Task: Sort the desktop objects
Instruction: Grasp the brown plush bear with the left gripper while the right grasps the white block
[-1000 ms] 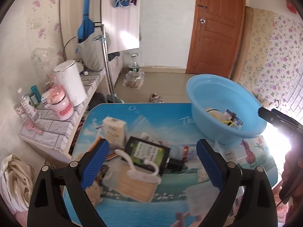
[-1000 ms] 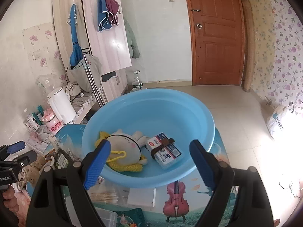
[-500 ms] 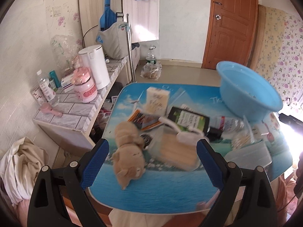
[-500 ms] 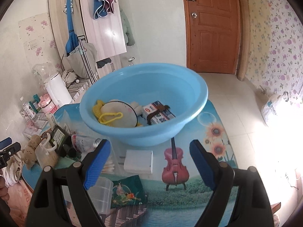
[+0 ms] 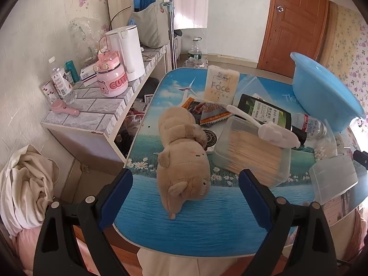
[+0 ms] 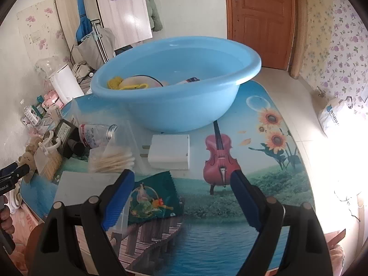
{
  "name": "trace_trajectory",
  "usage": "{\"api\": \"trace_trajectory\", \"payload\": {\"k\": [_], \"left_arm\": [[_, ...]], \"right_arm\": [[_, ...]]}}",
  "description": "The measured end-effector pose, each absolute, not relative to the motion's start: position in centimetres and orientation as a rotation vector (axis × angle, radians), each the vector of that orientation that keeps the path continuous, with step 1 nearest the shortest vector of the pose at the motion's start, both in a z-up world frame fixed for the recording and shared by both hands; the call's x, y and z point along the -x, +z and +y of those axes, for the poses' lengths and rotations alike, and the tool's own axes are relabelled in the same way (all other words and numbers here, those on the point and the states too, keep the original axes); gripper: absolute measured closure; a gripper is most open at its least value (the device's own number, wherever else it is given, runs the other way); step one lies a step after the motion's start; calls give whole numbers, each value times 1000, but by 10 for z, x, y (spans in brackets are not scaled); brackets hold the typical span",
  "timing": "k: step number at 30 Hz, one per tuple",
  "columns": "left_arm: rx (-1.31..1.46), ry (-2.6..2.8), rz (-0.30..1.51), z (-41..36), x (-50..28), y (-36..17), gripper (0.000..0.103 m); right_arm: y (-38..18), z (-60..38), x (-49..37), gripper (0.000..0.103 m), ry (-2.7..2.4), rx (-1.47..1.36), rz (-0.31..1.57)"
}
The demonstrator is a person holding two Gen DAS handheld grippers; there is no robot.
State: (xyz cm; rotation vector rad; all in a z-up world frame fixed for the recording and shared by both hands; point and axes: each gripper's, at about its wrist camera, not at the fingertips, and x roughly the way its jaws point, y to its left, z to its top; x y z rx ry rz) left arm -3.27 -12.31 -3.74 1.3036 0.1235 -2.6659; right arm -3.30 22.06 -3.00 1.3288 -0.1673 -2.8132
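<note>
A tan plush toy (image 5: pixel 184 161) lies on the picture-printed table (image 5: pixel 207 220), its head toward me. My left gripper (image 5: pixel 185 197) hangs open just above it, the toy's head between the blue fingers, untouched. Behind it lie a clear box of cotton swabs (image 5: pixel 250 154), a white brush (image 5: pixel 264 128), a dark carton (image 5: pixel 264 112), a small bottle (image 5: pixel 310 124) and a Face tissue pack (image 5: pixel 220 85). My right gripper (image 6: pixel 181 197) is open over a green snack packet (image 6: pixel 154 197) and a white charger (image 6: pixel 170 151). The blue basin (image 6: pixel 174 105) holds a yellow-and-white plush and a small box.
A tiled side shelf (image 5: pixel 96 105) left of the table carries a white kettle (image 5: pixel 126 53), a pink jug (image 5: pixel 112 78) and bottles. A clear plastic lid (image 5: pixel 333 179) lies at the table's right. A heap of cloth (image 5: pixel 25 188) lies on the floor.
Both grippers have sunk toward the table. The left view swung from the cluttered middle onto the plush toy, now much nearer. The right view dropped from over the basin to the charger and packet.
</note>
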Motion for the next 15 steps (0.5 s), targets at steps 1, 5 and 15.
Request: {"api": "trace_trajectory", "payload": {"k": [1, 5, 15], "left_arm": [[-1304, -2666, 119, -123, 33, -39, 10], [-1317, -2651, 115, -127, 37, -47, 10], [-1329, -2663, 171, -134, 39, -53, 58]], "right_arm": [[-31, 220, 33, 17, -2815, -1332, -161], [-34, 222, 39, 17, -2811, -1348, -183], [-43, 214, 63, 17, -2795, -1384, -202]]}}
